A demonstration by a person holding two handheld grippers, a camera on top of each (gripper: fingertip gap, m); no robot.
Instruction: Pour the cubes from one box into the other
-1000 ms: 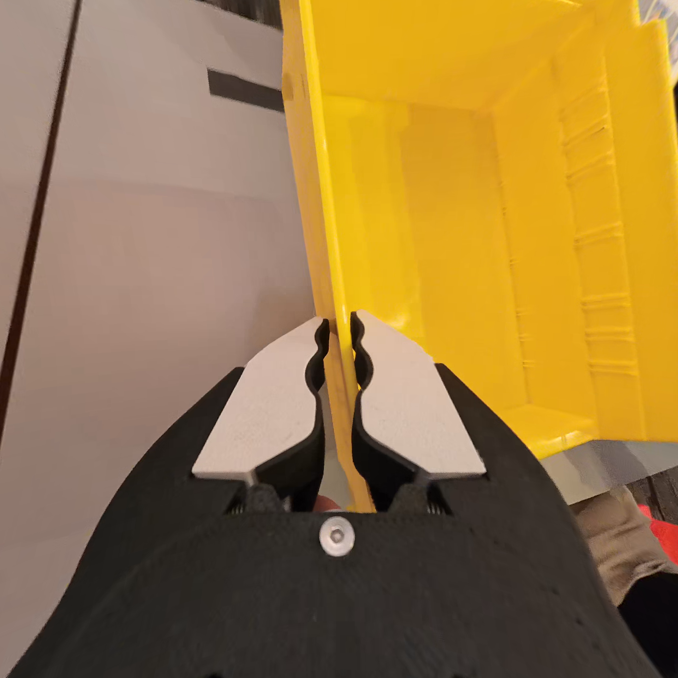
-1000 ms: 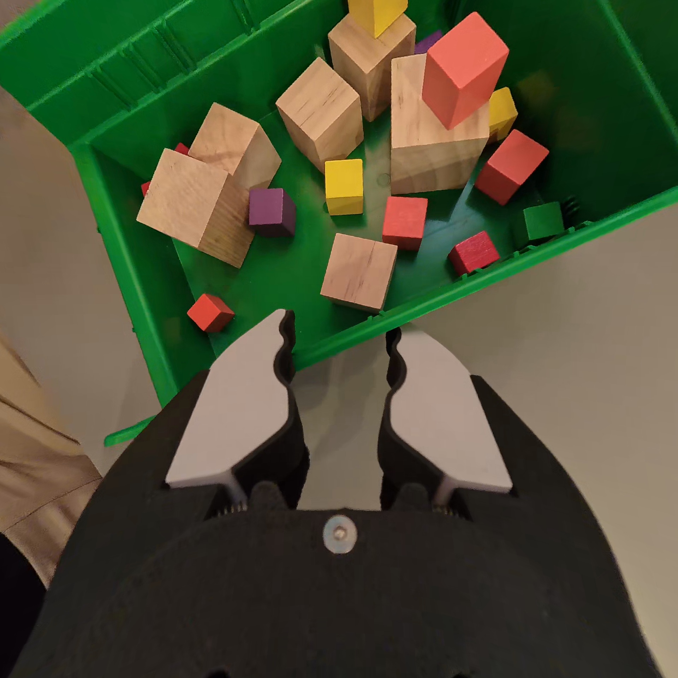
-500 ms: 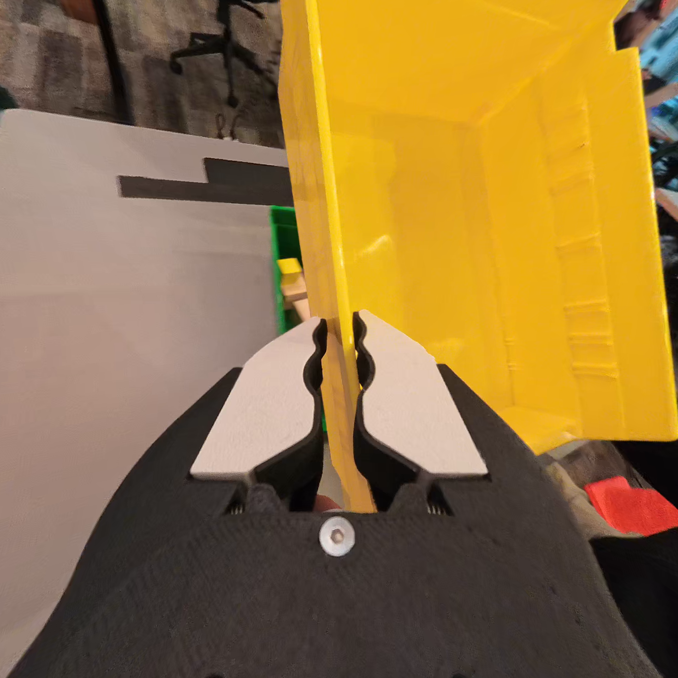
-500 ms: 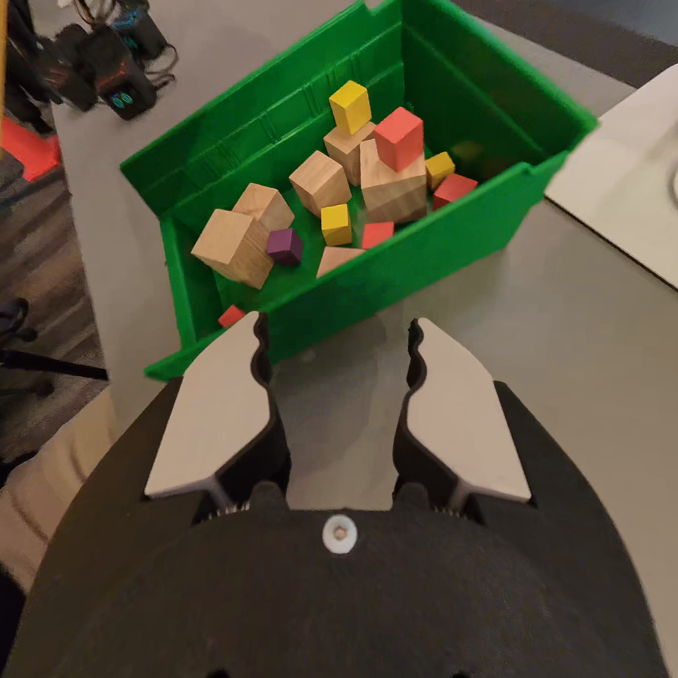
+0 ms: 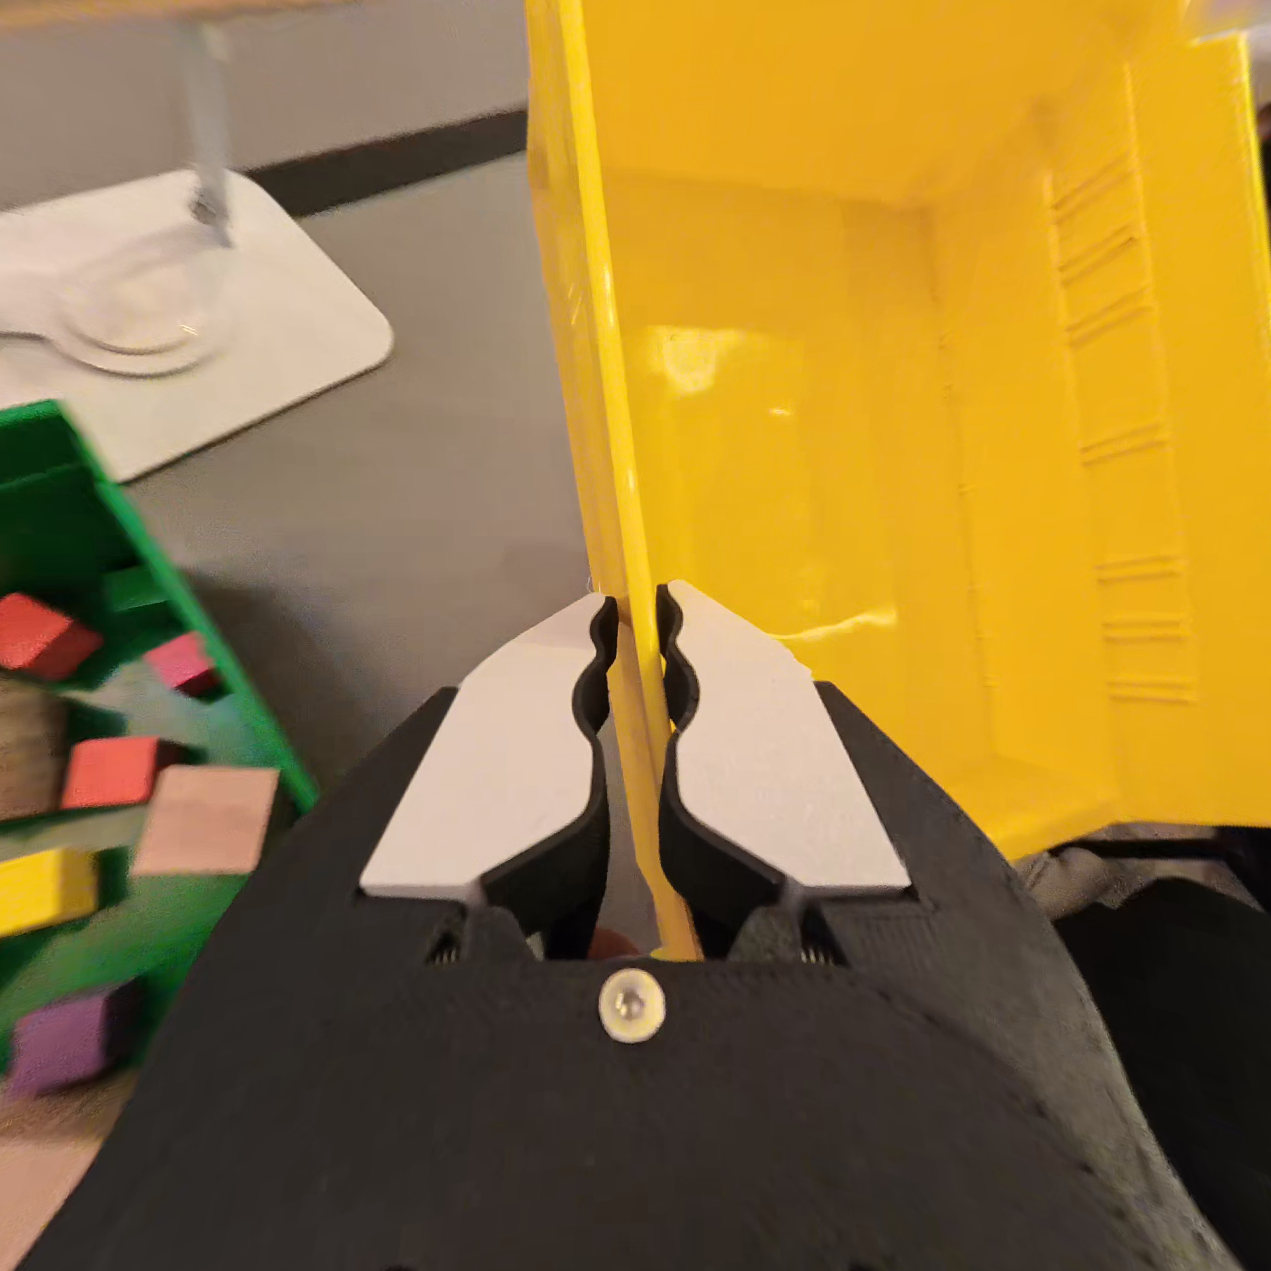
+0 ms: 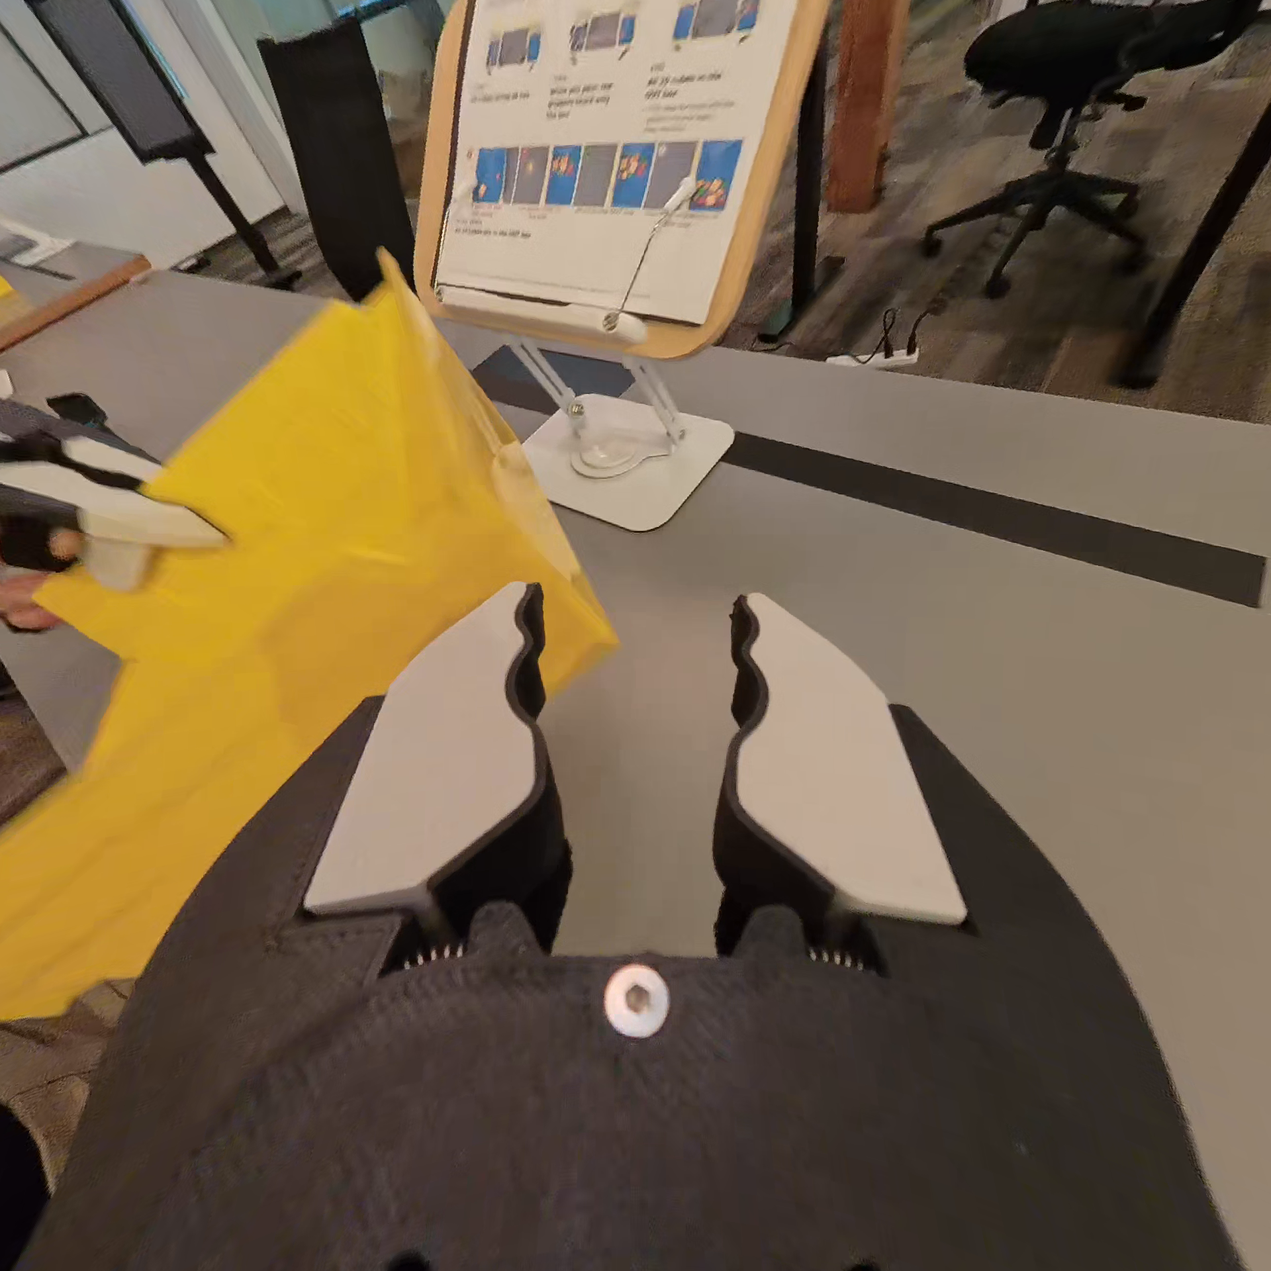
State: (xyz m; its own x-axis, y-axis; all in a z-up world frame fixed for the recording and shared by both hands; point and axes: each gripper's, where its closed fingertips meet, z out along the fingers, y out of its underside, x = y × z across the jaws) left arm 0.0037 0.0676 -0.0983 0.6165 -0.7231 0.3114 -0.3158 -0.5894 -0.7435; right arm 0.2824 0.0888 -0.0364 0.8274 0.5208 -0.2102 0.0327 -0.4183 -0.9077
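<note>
My left gripper (image 5: 633, 602) is shut on the side wall of the yellow box (image 5: 860, 426), which is empty and held up in the air, tilted. The green box (image 5: 227, 688) sits on the grey table at the left of the left wrist view and holds several cubes (image 5: 206, 818), wooden, red, yellow and purple. My right gripper (image 6: 636, 609) is open and empty above the table. In the right wrist view the yellow box (image 6: 309, 550) hangs at the left with the left gripper (image 6: 158, 523) clamped on it. The green box is out of that view.
A white stand base (image 6: 633, 468) with a wood-framed board of printed sheets (image 6: 605, 165) stands at the back of the grey table (image 6: 963, 653). A dark strip (image 6: 997, 516) runs across the table. An office chair (image 6: 1073, 137) and other furniture stand beyond.
My left gripper swung the empty yellow box round, and the green box now lies at its lower left. My right gripper lifted and tipped up away from the green box and opened wider.
</note>
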